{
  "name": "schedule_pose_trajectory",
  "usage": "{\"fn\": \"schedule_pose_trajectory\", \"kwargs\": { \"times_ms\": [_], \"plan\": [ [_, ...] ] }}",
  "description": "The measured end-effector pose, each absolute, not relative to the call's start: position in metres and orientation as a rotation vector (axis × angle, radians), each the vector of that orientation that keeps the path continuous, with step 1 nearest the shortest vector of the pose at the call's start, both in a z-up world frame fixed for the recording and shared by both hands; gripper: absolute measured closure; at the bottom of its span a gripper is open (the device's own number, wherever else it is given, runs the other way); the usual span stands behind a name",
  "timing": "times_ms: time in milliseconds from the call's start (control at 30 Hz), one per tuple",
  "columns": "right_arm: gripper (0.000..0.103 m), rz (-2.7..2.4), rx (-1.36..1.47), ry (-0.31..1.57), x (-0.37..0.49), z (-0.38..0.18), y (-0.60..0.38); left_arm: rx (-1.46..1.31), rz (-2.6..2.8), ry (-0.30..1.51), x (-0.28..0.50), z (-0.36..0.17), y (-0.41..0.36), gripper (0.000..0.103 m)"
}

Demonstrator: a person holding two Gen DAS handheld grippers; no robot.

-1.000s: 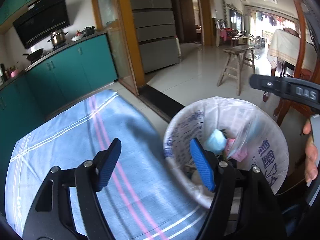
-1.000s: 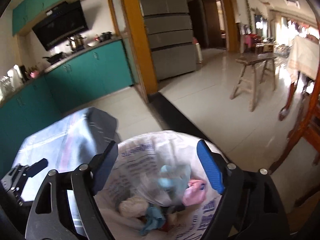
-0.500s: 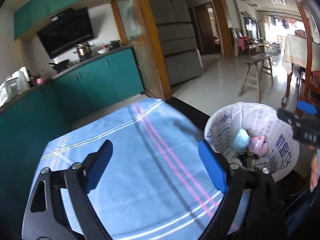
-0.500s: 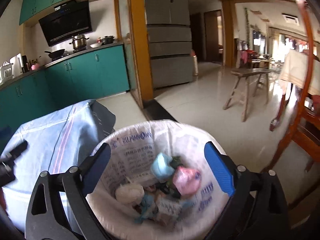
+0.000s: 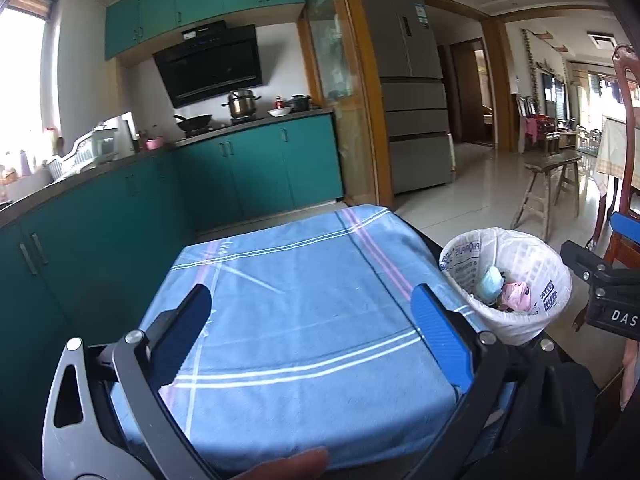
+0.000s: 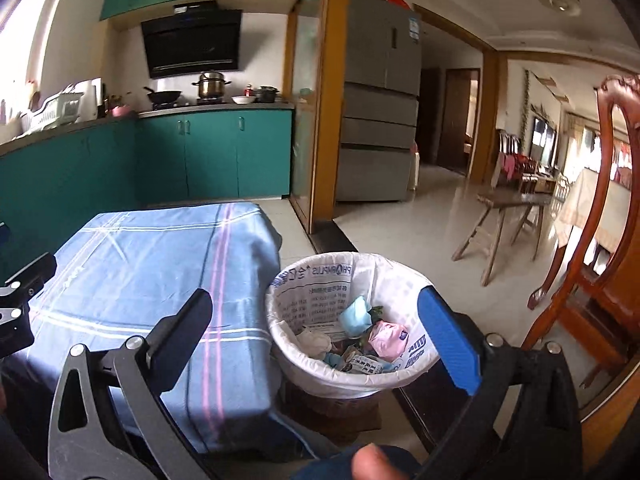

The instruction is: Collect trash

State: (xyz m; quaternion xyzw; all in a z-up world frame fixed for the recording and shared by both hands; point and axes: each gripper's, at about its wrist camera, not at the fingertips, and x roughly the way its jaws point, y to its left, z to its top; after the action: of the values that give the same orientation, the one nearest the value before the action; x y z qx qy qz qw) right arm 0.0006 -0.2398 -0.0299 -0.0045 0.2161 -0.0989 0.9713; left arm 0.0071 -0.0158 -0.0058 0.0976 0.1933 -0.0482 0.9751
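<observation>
A bin with a white liner (image 6: 320,272) stands beside the table and holds crumpled trash, among it a light blue wad (image 6: 356,314) and a pink wad (image 6: 386,336). My right gripper (image 6: 316,304) hovers above and short of the bin, jaws opening, nothing between them. My left gripper (image 5: 312,304) hangs over the blue striped tablecloth (image 5: 300,280), jaws opening too, with nothing in them. From there the bin (image 5: 516,328) lies to the right, with the right gripper (image 5: 600,292) beyond it.
Teal kitchen cabinets (image 5: 256,172) run along the left and back. A grey fridge (image 6: 376,120) stands past the orange door frame. A wooden stool (image 6: 504,224) and a red-brown chair (image 6: 592,260) are on the right. A thumb (image 6: 372,460) shows at the bottom.
Both grippers have pulled back and up from the bin and their jaws have widened. The left view has swung from the bin's edge to over the tablecloth.
</observation>
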Motion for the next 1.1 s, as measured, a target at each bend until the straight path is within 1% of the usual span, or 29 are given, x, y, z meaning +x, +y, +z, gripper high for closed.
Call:
{"fn": "schedule_pose_trajectory", "kwargs": {
  "times_ms": [333,1100],
  "plan": [
    [0.003,-0.185,-0.006,0.394,-0.031,-0.008,-0.225,0.178,-0.071,0.379,-0.024,0.010,0.007,0.003],
    [0.003,-0.185,-0.017,0.369,-0.043,0.008,-0.209,0.166,-0.026,0.364,-0.039,0.023,0.029,0.003]
  ]
}}
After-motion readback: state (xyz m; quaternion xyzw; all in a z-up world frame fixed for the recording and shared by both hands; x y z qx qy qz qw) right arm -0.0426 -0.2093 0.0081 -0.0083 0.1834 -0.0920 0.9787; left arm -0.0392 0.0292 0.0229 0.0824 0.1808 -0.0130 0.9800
